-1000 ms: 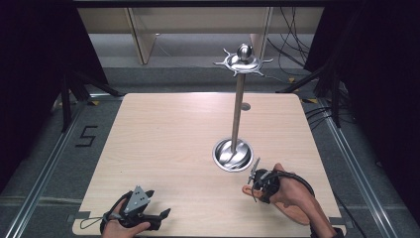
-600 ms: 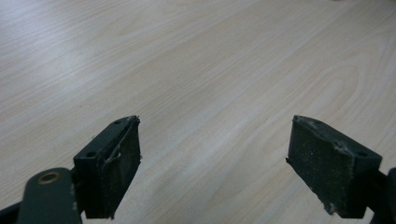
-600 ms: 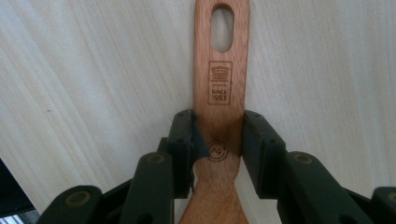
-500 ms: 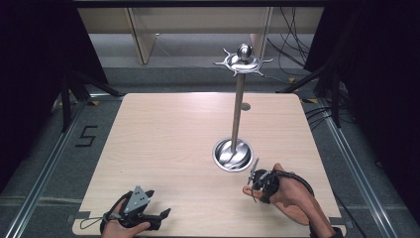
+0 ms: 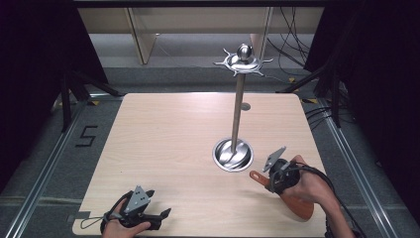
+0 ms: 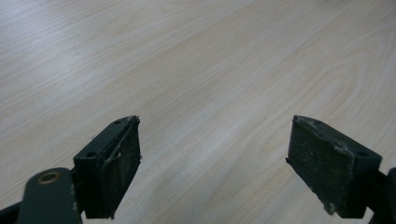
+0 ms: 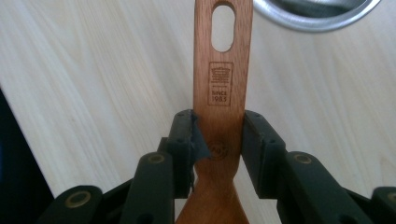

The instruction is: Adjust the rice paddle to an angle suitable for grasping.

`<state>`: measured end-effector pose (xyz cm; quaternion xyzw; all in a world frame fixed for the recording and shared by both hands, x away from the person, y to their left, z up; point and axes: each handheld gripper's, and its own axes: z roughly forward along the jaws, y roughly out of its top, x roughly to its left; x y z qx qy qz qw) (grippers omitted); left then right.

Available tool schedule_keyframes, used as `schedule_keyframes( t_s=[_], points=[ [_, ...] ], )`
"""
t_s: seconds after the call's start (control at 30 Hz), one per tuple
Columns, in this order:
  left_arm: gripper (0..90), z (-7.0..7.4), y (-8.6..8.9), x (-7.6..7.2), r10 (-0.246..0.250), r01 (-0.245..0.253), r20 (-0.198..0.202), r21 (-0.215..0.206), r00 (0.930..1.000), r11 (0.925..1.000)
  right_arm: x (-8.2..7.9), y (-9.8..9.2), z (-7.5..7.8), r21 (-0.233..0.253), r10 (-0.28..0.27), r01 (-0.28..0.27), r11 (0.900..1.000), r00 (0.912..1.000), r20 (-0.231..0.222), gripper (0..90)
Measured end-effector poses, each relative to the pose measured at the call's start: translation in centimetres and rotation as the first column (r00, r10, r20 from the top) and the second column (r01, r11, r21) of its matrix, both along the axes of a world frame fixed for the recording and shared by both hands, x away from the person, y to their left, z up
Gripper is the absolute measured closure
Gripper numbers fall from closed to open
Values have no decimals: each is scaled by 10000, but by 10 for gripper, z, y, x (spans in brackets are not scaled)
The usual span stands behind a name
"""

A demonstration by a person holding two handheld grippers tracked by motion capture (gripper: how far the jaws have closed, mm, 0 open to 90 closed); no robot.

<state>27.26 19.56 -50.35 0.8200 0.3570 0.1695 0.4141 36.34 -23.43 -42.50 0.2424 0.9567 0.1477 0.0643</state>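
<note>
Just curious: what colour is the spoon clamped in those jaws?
Reddish-brown wood; the wooden spoon shows best in the right gripper view.

The wooden spatula (image 7: 223, 88) handle carries a stamped mark reading "SINCE 1983". A black "5" (image 5: 87, 136) is marked on the floor (image 5: 44, 148).

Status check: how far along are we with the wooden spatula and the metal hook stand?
Done: the right gripper is clamped on the brown wooden spatula's handle, near the round base of the tall silver hook stand. In hand: the spatula, with its slotted end pointing toward the base. Left, likely: hanging it by the slot on one of the stand's top hooks, all bare. The left gripper is open, idle over the light wood table.
</note>
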Motion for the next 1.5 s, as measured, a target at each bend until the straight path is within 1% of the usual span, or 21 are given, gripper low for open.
schedule_keyframes(
  t_s=[0.03,0.07,0.1,0.13,0.33,0.37,0.53,0.57,0.6,0.87,0.93,0.97,1.0,1.13,1.17,1.2,1.27,1.33,1.37,1.47,1.5],
  points=[
    [164,2,3,2,-382,377,110,421,9992,9984,2,-6,6,624,168,-172,9979,9998,76,669],
    [164,0,0,1,-126,127,111,-51,9999,9999,2,-6,6,624,168,-172,9979,9998,76,669],
    [164,2,2,1,-127,128,-52,145,9999,9998,1,-11,11,965,-143,130,9952,9998,127,670],
    [164,2,3,2,-342,337,160,329,9993,9989,3,-14,13,1110,-21,-20,9938,9993,368,670],
    [164,1,2,2,-226,225,231,41,9995,9997,-2,-18,29,2037,-202,114,9790,9990,408,670],
    [164,0,0,1,-167,169,190,-109,9997,9998,-5,-17,34,2614,-40,-107,9652,9984,558,669],
    [164,1,1,1,-204,203,175,59,9996,9998,-8,-16,46,3278,-280,-132,9447,9923,1204,670],
    [164,0,0,1,-154,155,158,-46,9998,9999,-7,-17,51,3640,-138,-313,9309,9926,1208,670],
    [164,2,3,2,-353,345,247,312,9991,9989,-6,-17,53,3871,-209,-321,9215,9910,1319,670],
    [163,1,1,1,-188,187,203,45,9996,9998,-4,-19,64,4644,-977,9,8856,9780,1845,669],
    [164,0,0,1,-145,146,161,-32,9998,9999,-5,-17,66,4545,-991,31,8908,9772,1876,670],
    [164,3,5,4,-477,458,334,556,9983,9974,-5,-16,67,4590,-1034,16,8884,9750,1967,669],
    [164,2,3,2,-358,352,176,361,9992,9987,-4,-16,69,4575,-908,-83,8892,9768,1941,670],
    [164,1,2,0,-86,87,-83,128,9999,9999,-4,-16,76,4681,-968,-214,8834,9691,2269,670],
    [164,2,5,4,-334,320,306,461,9990,9984,-5,-18,82,4894,-1279,-124,8720,9592,2522,669],
    [164,2,4,4,-315,303,390,315,9987,9990,-5,-20,85,5037,-1386,-188,8637,9519,2733,669],
    [164,0,2,2,-118,118,48,72,9999,9999,-6,-25,94,5327,-1684,-55,8463,9459,2772,670],
    [164,0,3,3,-167,164,143,175,9998,9997,-6,-26,98,5405,-1736,-97,8413,9421,2871,669],
    [164,0,4,3,-167,160,209,357,9996,9992,-7,-29,105,5587,-1862,-131,8293,9361,2984,670],
    [164,-1,2,2,-70,69,75,115,9999,9999,-7,-32,111,5695,-1861,-334,8213,9280,3228,670],
    [164,1,5,4,-275,269,119,479,9996,9985,-7,-34,117,5819,-1917,-456,8120,9208,3397,669]
  ],
)
